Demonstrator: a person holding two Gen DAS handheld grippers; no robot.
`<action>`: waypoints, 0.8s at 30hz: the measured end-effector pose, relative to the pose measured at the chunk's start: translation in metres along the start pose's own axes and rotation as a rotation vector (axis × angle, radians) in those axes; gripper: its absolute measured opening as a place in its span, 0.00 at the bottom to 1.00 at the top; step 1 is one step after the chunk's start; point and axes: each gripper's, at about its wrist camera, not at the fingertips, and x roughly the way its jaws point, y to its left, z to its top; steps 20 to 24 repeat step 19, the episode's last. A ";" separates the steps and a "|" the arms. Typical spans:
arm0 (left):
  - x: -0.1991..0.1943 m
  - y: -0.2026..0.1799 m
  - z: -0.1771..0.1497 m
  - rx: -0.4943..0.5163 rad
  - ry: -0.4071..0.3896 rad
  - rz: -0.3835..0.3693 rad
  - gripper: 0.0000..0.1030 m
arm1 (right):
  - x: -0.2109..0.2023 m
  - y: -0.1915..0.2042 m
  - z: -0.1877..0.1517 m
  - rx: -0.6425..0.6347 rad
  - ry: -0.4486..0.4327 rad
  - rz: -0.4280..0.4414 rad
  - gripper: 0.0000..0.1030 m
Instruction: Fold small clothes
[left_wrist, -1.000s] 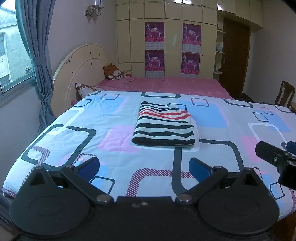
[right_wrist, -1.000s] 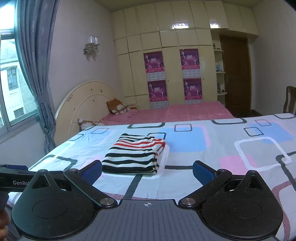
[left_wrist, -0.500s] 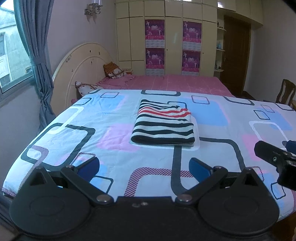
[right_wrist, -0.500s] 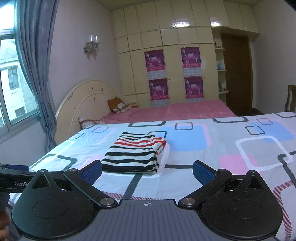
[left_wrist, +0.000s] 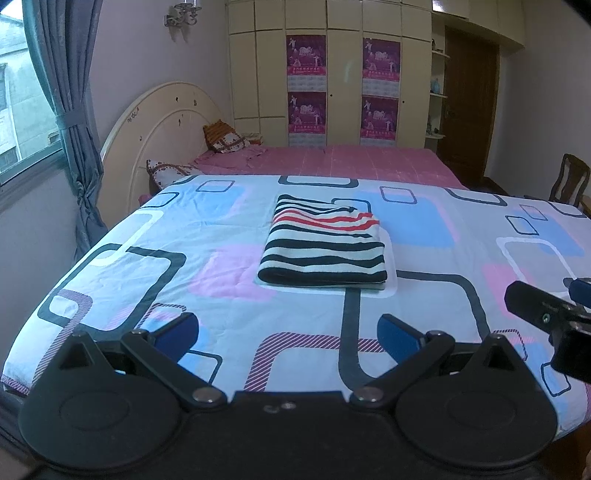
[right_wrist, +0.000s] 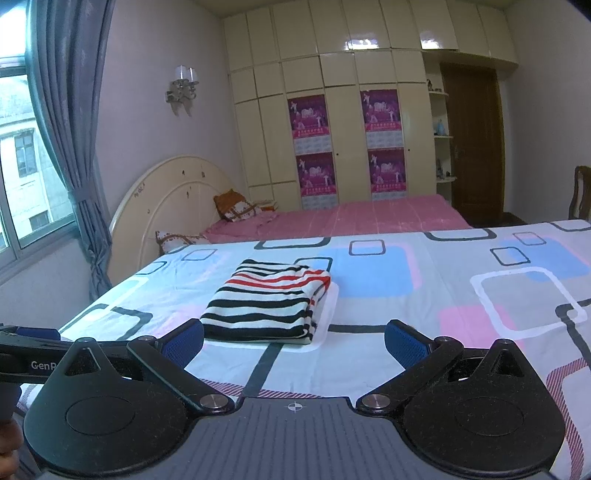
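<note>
Both grippers, left and right, gape empty; the striped top at twelve o'clock looks fully folded.

Pink bed, cream wardrobe, curtained window

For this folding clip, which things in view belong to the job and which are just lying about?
Part of the job:
- striped garment, folded, lying on the patterned bedsheet
- left gripper, open
- right gripper, open

Just lying about:
- cushions on the pink bed
- posters on the wardrobe
- curtain
- wooden chair
</note>
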 end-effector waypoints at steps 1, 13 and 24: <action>0.000 0.000 0.000 0.000 0.000 0.000 1.00 | 0.000 0.000 0.000 -0.001 0.000 -0.001 1.00; 0.007 -0.001 0.002 0.029 -0.010 -0.023 0.98 | 0.007 -0.001 0.000 0.003 0.014 -0.001 1.00; 0.021 -0.004 0.007 0.044 -0.020 -0.008 1.00 | 0.015 -0.007 -0.001 0.007 0.030 -0.021 1.00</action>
